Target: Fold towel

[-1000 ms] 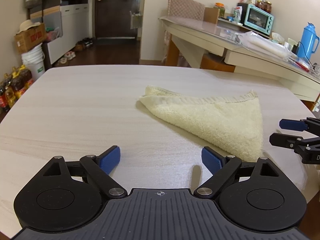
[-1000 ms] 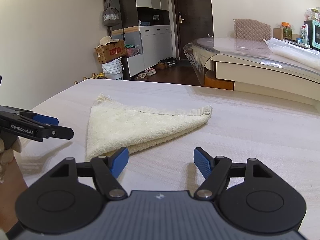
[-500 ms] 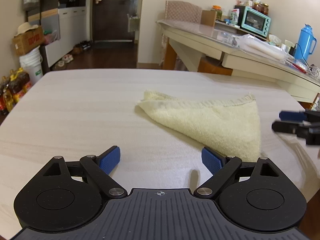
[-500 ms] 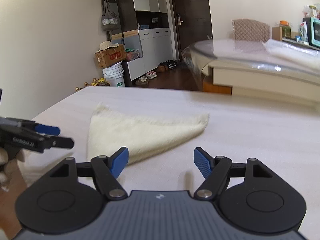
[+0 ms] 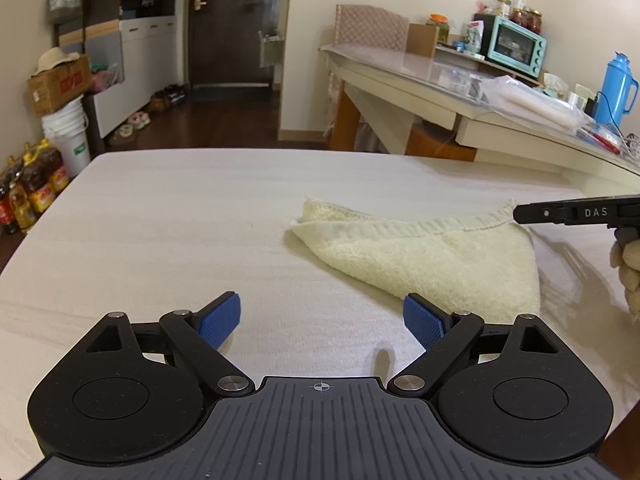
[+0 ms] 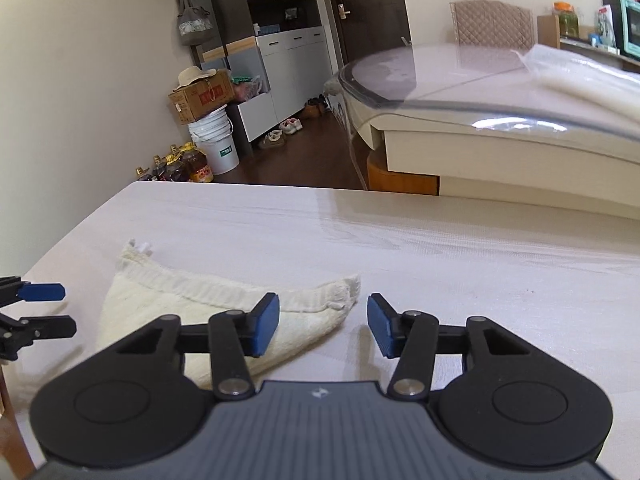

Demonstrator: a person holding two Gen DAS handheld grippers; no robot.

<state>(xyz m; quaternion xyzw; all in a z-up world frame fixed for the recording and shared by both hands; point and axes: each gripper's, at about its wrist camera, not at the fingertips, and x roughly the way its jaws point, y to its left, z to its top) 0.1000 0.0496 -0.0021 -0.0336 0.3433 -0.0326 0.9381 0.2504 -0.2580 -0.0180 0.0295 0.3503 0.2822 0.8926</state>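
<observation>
Left wrist view: the left gripper [image 5: 321, 322] is seen held over the table [image 5: 160, 240] with its jaws spread wide and nothing between them. The towel [image 5: 432, 260], cream and folded into a triangle, lies ahead and to the right of this gripper, its near corner just beyond the right pad [image 5: 424, 322]. No contact between pad and cloth can be made out. The right gripper [image 5: 576, 213] enters from the right edge at the towel's far right corner, seen side-on, with part of a hand [image 5: 628, 264] below it.

In the right wrist view, the right gripper [image 6: 323, 326] is shown with its jaws closing. The towel's [image 6: 168, 304] corner lies just ahead of and between the pads, and the left pad [image 6: 264, 324] overlaps the cloth, though the pads are not yet pressed on it. The left gripper [image 6: 40, 308] is seen at the left edge, beside the towel's other end.
</observation>
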